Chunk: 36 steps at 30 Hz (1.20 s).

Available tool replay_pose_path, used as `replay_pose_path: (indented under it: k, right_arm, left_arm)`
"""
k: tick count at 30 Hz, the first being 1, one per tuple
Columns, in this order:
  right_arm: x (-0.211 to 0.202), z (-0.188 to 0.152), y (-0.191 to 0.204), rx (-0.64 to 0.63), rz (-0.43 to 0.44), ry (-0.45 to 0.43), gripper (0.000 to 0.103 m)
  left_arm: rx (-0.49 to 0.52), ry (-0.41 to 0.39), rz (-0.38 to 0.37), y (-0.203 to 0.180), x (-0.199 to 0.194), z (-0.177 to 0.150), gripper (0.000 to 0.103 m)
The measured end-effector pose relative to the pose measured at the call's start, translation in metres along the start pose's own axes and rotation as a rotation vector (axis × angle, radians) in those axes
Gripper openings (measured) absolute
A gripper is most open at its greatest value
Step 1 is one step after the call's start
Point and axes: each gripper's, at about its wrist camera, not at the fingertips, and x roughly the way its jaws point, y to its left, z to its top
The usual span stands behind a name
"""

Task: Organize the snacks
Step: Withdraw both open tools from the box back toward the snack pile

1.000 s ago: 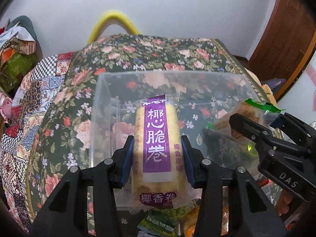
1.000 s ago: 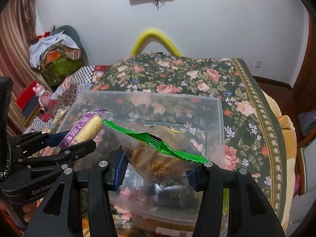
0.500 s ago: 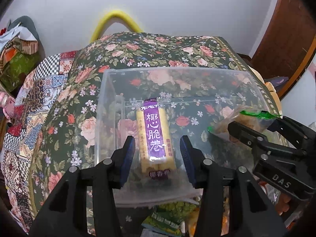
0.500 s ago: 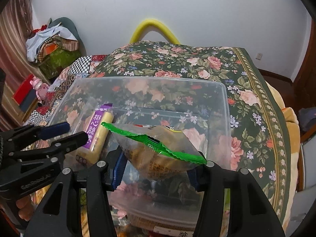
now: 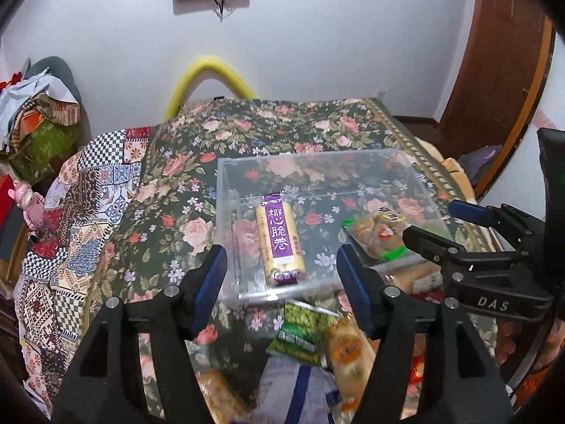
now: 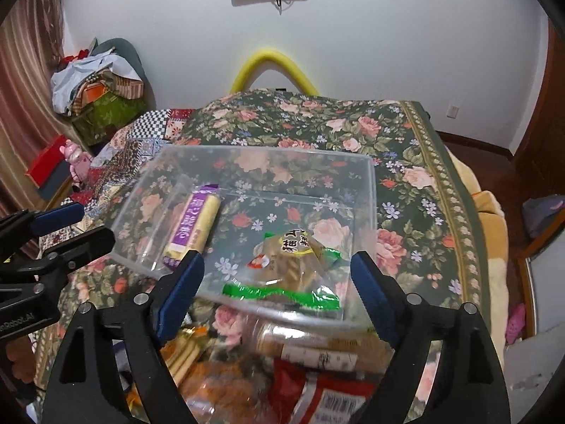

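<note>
Left wrist view: purple-labelled roll [image 5: 280, 238] lies beyond empty, spread jaws.

The left gripper [image 5: 279, 275] is hovering with its jaws spread wide and empty, just short of the clear plastic bin [image 5: 226, 233]. The right gripper [image 6: 277, 284] is hanging likewise agape over that bin's near wall.
</note>
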Motion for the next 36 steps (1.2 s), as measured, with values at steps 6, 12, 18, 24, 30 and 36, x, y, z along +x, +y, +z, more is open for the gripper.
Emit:
replay_pose_path:
  k: [6, 12, 18, 24, 30, 36]
  right_arm:
    - [-0.04, -0.012, 0.009, -0.022, -0.013, -0.061, 0.083]
    - [-0.073, -0.036, 0.015, -0.04, -0.005, -0.097, 0.084]
    - [-0.09, -0.068, 0.025, -0.042, 0.022, -0.093, 0.084]
    - [-0.086, -0.099, 0.035, -0.042, 0.05, -0.05, 0.084]
    - [-0.075, -0.128, 0.048, -0.066, 0.08, 0.019, 0.084]
    - [-0.06, -0.151, 0.056, -0.077, 0.09, 0.079, 0.084]
  left_arm:
    - [0.001, -0.062, -0.004, 0.0, -0.049, -0.015, 0.07]
    - [0.004, -0.09, 0.0, 0.0, -0.089, -0.044, 0.074]
    - [-0.004, -0.086, 0.005, 0.0, -0.11, -0.08, 0.081]
    - [-0.008, -0.032, 0.004, 0.0, -0.111, -0.116, 0.081]
    - [-0.012, 0.012, 0.002, 0.001, -0.107, -0.151, 0.081]
    - [-0.02, 0.065, -0.013, 0.002, -0.095, -0.176, 0.082]
